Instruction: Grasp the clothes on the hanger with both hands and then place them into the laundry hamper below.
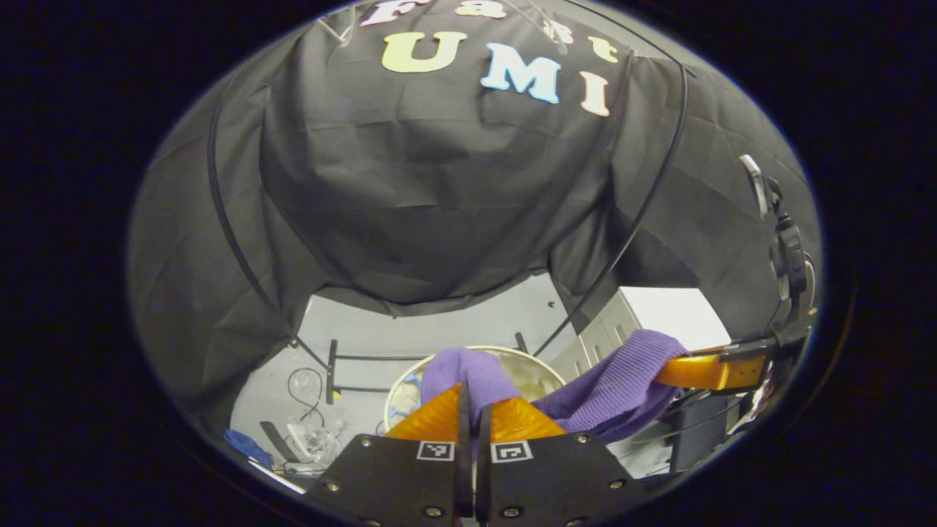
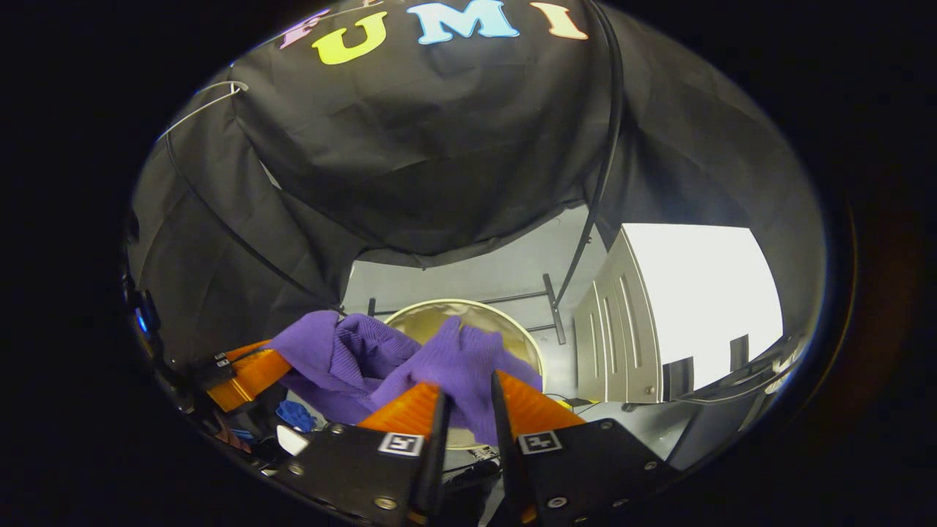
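Ribbed purple knit [image 1: 615, 380] pinched btwn both claws.

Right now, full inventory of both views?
purple knit garment: 1, purple, slung between both grippers above the hamper
laundry hamper: 1, cream rim, on the floor below the garment
white cabinet: 1, white, right of the hamper in the right gripper view
black rack bars: dark, on the floor behind the hamper
clear plastic clutter: on the floor left of the hamper
left gripper: 1, orange jaws pinching the garment
right gripper: 1, orange jaws pinching the garment
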`<state>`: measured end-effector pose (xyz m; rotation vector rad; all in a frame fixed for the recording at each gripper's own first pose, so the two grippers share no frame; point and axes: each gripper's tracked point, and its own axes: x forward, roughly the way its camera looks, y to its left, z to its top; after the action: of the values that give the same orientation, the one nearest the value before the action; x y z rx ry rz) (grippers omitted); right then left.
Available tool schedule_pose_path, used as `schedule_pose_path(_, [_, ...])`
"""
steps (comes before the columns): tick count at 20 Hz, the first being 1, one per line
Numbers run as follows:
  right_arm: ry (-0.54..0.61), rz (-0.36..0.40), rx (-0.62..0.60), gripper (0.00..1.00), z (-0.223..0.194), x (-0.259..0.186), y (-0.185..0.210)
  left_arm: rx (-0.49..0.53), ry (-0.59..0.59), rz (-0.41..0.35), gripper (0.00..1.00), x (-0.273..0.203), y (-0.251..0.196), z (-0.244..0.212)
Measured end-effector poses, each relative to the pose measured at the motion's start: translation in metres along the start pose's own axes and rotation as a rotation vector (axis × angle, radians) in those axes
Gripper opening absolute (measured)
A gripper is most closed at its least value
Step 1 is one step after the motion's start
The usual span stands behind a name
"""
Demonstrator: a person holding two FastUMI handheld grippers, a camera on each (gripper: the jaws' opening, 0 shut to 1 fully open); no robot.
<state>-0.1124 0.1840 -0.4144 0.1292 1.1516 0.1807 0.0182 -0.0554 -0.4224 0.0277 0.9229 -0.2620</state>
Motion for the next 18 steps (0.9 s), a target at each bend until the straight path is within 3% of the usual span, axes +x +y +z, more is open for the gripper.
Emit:
schedule_pose_path(3, [-0.026, 0.003, -0.004, 0.82, 0.008, -0.011, 0.001, 0.023, -0.035, -0.016, 0.05, -0.015, 0.000, 0.012])
schedule_pose_path(4, [-0.034, -0.006, -0.015, 0.87, 0.010, -0.015, -0.001, 0.040, -0.045, -0.013, 0.10, -0.022, -0.001, 0.016])
schedule_pose_path(5, [-0.044, -0.015, -0.021, 0.94, 0.012, -0.020, -0.002, 0.062, -0.055, 0.001, 0.29, -0.027, 0.001, 0.018])
schedule_pose_path(6, [-0.062, -0.018, -0.025, 0.92, 0.015, -0.026, -0.002, 0.080, -0.068, 0.013, 0.49, -0.032, 0.002, 0.023])
schedule_pose_path(8, [-0.118, -0.020, -0.031, 0.96, 0.030, -0.041, -0.001, 0.103, -0.107, 0.052, 0.89, -0.044, 0.005, 0.036])
schedule_pose_path(9, [-0.159, -0.027, -0.036, 0.96, 0.040, -0.051, -0.002, 0.107, -0.126, 0.063, 0.94, -0.054, 0.005, 0.042])
schedule_pose_path(13, [-0.342, -0.068, -0.053, 0.95, 0.086, -0.102, -0.015, 0.096, -0.222, 0.101, 0.96, -0.094, 0.010, 0.079])
schedule_pose_path(15, [-0.439, -0.091, -0.047, 0.96, 0.109, -0.130, -0.025, 0.080, -0.290, 0.117, 0.87, -0.119, 0.014, 0.107])
schedule_pose_path(18, [-0.593, -0.130, -0.041, 0.95, 0.150, -0.179, -0.035, 0.076, -0.390, 0.145, 0.86, -0.157, 0.020, 0.157])
